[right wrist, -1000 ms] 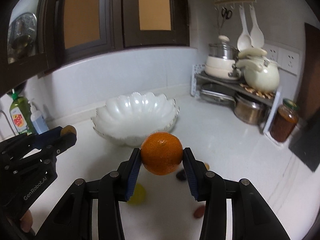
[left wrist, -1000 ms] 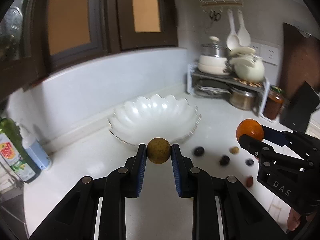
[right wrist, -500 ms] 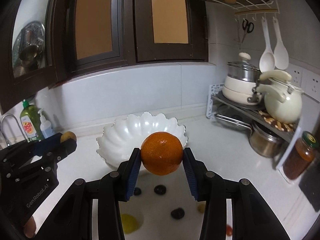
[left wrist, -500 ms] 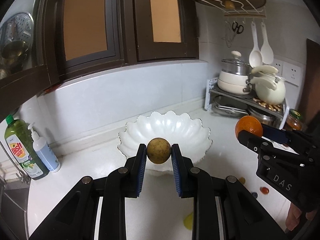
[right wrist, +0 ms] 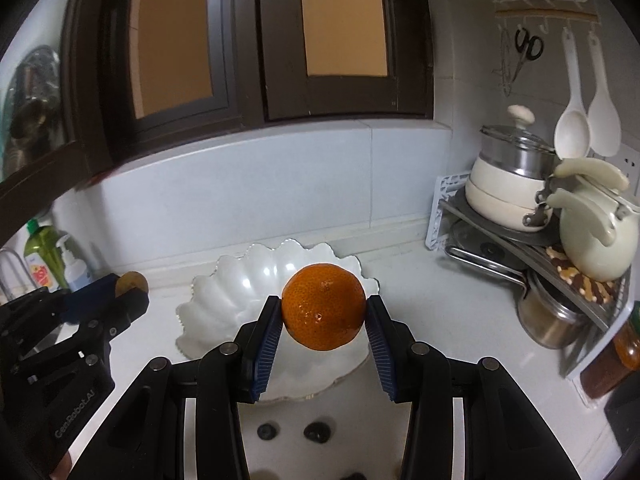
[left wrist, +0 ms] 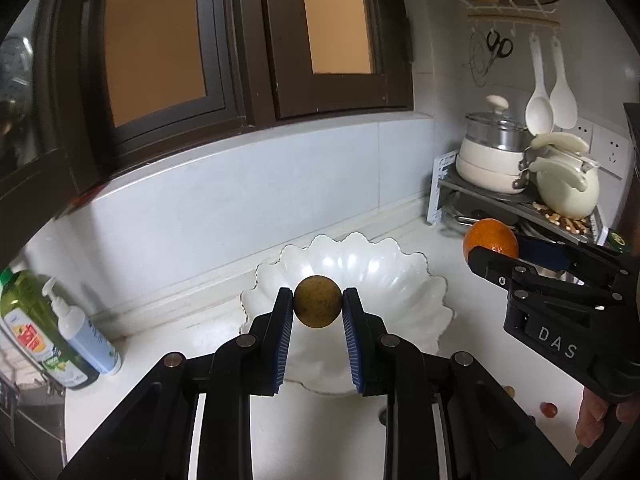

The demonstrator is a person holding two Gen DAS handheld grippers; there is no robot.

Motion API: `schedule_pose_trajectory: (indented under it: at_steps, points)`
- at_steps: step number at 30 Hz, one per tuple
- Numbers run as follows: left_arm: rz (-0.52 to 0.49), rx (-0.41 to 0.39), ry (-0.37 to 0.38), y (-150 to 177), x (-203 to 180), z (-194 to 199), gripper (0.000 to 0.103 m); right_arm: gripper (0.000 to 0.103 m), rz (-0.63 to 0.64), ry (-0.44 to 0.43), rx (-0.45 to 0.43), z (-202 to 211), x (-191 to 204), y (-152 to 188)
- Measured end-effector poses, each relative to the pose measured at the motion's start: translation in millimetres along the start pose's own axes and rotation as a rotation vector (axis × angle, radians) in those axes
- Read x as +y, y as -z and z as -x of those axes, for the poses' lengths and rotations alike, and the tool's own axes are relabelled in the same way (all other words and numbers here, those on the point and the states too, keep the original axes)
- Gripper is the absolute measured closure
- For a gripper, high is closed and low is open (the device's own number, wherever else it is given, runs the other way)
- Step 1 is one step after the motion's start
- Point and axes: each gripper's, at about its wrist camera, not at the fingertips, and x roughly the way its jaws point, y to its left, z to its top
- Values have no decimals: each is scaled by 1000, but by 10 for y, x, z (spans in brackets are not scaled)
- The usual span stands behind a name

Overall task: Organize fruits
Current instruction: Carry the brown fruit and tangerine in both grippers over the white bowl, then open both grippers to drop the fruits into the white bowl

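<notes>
The left tool (left wrist: 318, 307) is gripping a small brownish-green fruit (left wrist: 318, 306) between its blue pads, clamped on it from both sides; the fruit is hanging in the air in front of a white scalloped bowl (left wrist: 404, 280) that is sitting on the white surface (left wrist: 320, 432) near the back wall; the right tool (right wrist: 323, 312) is clamping an orange (right wrist: 323, 306) between its pads, holding it above the near rim of the same bowl; the two tools are sitting side by side, well apart, each showing at the edge of the other's view; a few small dark fruits (right wrist: 316, 430) are lying on the surface just in front of the bowl, and a small red one (left wrist: 548, 409) is lying further to the right; a green bottle (left wrist: 24, 320) and a pump bottle (left wrist: 86, 340) are standing at the left by the wall; a rack with pots (right wrist: 512, 184) is standing in the right corner
</notes>
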Motion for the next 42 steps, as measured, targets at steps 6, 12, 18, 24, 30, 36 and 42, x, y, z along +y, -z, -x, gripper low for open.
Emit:
schedule_pose_trajectory:
  at_steps: [6, 12, 18, 24, 30, 36, 42]
  points:
    - [7, 57, 5, -132, 154, -357, 77, 59, 14, 12, 58, -386, 54, -178]
    - [-10, 102, -10, -215, 225, -706, 77, 59, 10, 11, 135, -776, 74, -250]
    - [16, 204, 8, -242, 301, -1166, 77, 59, 7, 10, 232, -1196, 85, -255]
    - [47, 313, 39, -180, 341, -1581, 77, 59, 6, 9, 325, -1596, 74, -224]
    - [77, 407, 49, -70, 378, -1915, 77, 59, -7, -2, 420, -1906, 34, -164]
    - [75, 469, 48, 35, 356, -2146, 77, 59, -13, -4, 503, -2158, -8, -41]
    - [53, 510, 32, 97, 315, -2287, 77, 59, -2, 2, 534, -2234, 3, 26]
